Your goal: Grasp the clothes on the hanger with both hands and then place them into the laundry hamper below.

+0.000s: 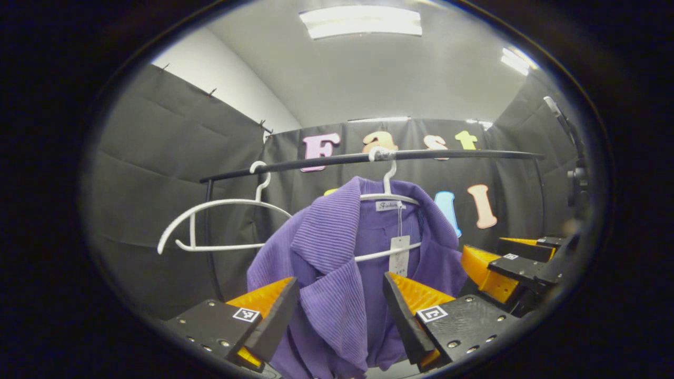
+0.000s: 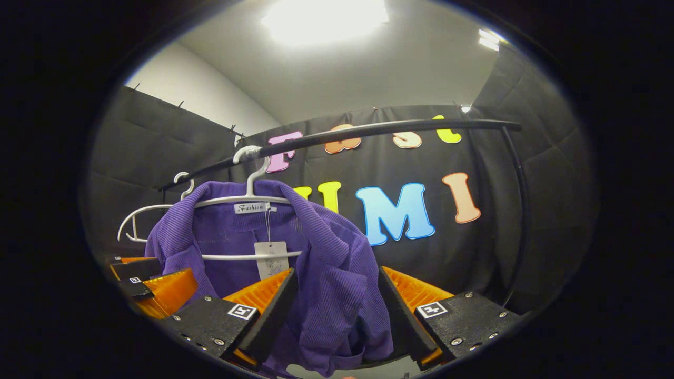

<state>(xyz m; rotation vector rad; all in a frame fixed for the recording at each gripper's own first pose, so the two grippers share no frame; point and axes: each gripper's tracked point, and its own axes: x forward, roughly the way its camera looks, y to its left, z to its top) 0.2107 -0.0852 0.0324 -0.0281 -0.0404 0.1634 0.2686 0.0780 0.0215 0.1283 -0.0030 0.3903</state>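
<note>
A soft, limp purple ribbed shirt (image 1: 337, 263) hangs on a white hanger (image 1: 388, 196) from the black rail (image 1: 368, 157), each shoulder fold lying between the parted left tongs (image 1: 341, 316) and right tongs (image 2: 337, 310), likely the best holds.

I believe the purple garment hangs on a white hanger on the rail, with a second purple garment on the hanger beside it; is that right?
Not quite: the second hanger is bare, as the left gripper view shows. The purple garment does hang on a white hanger on the rail.
</note>
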